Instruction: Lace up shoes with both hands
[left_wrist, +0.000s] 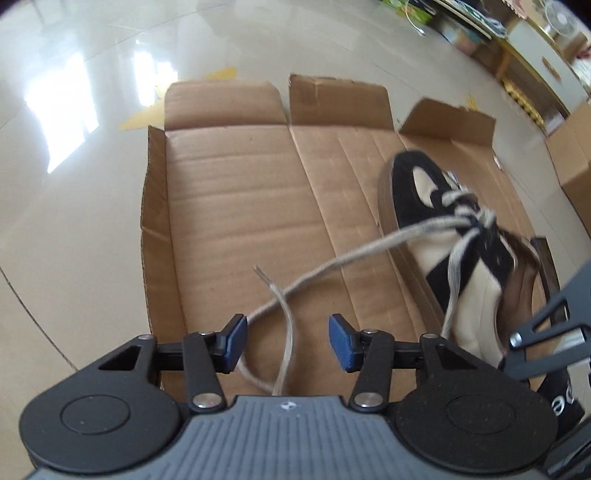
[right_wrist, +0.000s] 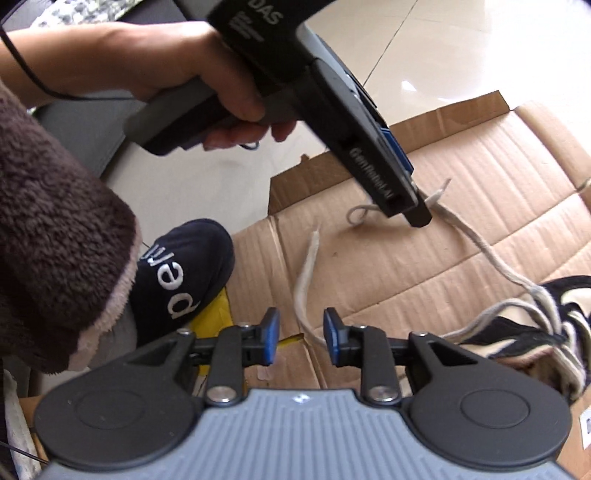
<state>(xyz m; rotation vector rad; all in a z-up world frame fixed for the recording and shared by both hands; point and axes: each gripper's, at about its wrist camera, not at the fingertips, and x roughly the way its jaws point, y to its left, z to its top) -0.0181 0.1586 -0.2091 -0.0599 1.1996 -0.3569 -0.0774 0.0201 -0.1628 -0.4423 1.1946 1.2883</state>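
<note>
A black and cream shoe (left_wrist: 439, 229) lies on flattened cardboard (left_wrist: 240, 206), its grey-white laces loosely crossed over the tongue. One lace (left_wrist: 332, 264) runs from the shoe toward my left gripper (left_wrist: 288, 341), which is open; the lace's frayed end curls between its blue pads (left_wrist: 236, 341), untouched by either. In the right wrist view the shoe (right_wrist: 554, 325) is at the right edge. A second lace end (right_wrist: 304, 280) runs down between the fingers of my right gripper (right_wrist: 301, 336), which is open. A hand holds the left gripper (right_wrist: 417, 210) low over the cardboard (right_wrist: 461, 240).
A navy slipper (right_wrist: 181, 273) with white lettering rests at the cardboard's near edge, beside a brown fluffy sleeve (right_wrist: 55, 206). Shiny tiled floor (left_wrist: 74, 147) surrounds the cardboard. Raised flaps (left_wrist: 332, 99) stand at its far side. Another box (left_wrist: 576, 162) and shelving sit far right.
</note>
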